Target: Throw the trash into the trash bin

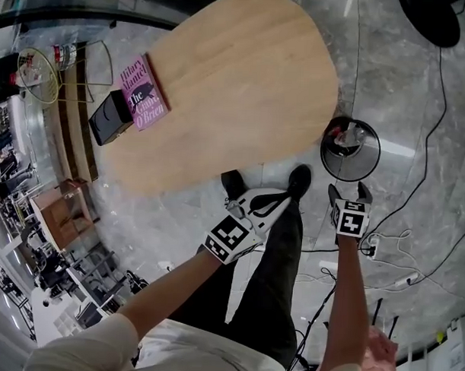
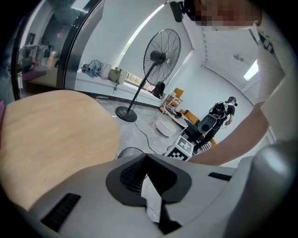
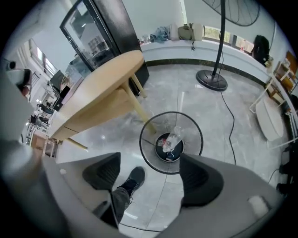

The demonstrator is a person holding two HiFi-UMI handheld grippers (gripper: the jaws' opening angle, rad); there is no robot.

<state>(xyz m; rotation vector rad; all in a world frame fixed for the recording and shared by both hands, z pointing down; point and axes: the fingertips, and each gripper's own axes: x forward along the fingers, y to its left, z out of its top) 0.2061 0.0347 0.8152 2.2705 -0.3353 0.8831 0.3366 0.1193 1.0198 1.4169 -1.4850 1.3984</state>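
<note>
A round black wire trash bin [image 1: 325,150] stands on the grey floor beside the table. In the right gripper view the trash bin [image 3: 144,144] lies straight below, with a clear plastic bottle [image 3: 173,138] and other scraps at its bottom. My right gripper [image 3: 150,160] hangs over it, open, with nothing between its pads. In the head view the right gripper [image 1: 350,191] is just near of the bin. My left gripper [image 1: 271,201] is held over my legs, left of the bin. In its own view the left gripper [image 2: 146,160] has its jaw tips together, with nothing in them.
An oval wooden table [image 1: 236,90] fills the far side, with a pink book [image 1: 140,94] and a black box [image 1: 111,117] at its left end. Cables [image 1: 398,247] trail over the floor at the right. A standing fan's base [image 3: 212,79] sits beyond the bin. My shoe [image 1: 300,179] is close to the bin.
</note>
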